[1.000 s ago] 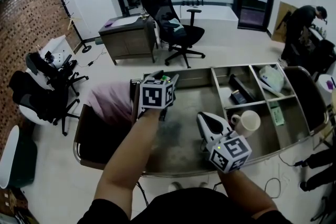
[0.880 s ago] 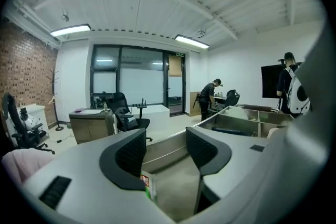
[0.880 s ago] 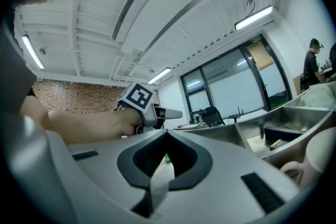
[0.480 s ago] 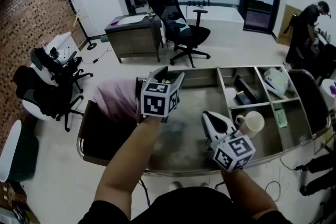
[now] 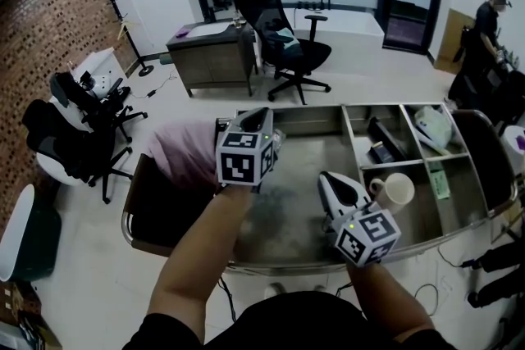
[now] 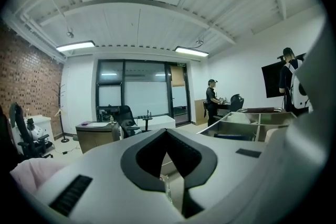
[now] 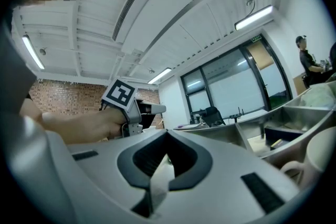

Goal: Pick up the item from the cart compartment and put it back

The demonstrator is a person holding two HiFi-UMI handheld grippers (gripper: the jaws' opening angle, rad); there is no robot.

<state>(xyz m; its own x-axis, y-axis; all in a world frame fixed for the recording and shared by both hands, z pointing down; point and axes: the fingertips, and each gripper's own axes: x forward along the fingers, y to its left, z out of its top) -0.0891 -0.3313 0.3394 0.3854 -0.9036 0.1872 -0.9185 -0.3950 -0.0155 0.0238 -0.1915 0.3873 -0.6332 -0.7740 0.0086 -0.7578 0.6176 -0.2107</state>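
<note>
Over the cart's large steel compartment [image 5: 283, 205] my left gripper [image 5: 267, 124] hangs in the air. Its jaws have just closed, and they are shut with nothing between them [image 6: 167, 132]. My right gripper [image 5: 331, 179] stays low over the same compartment, beside a white cup [image 5: 394, 191], its jaws shut and empty [image 7: 167, 135]. The small compartments at the right hold a black item [image 5: 380, 134], a white item [image 5: 429, 124] and a pale green pack [image 5: 434, 180]. Which one is the task's item I cannot tell.
A pink cloth [image 5: 182, 152] lies in the dark basket at the cart's left end. Beyond the cart stand an office chair [image 5: 289, 45] and a desk [image 5: 213, 57]. More chairs [image 5: 78, 123] stand at the left. A person [image 5: 484, 37] stands at the far right.
The left gripper's jaws stood wide apart before and have now come together on nothing. That hand has lifted a little. The right gripper has kept still.
</note>
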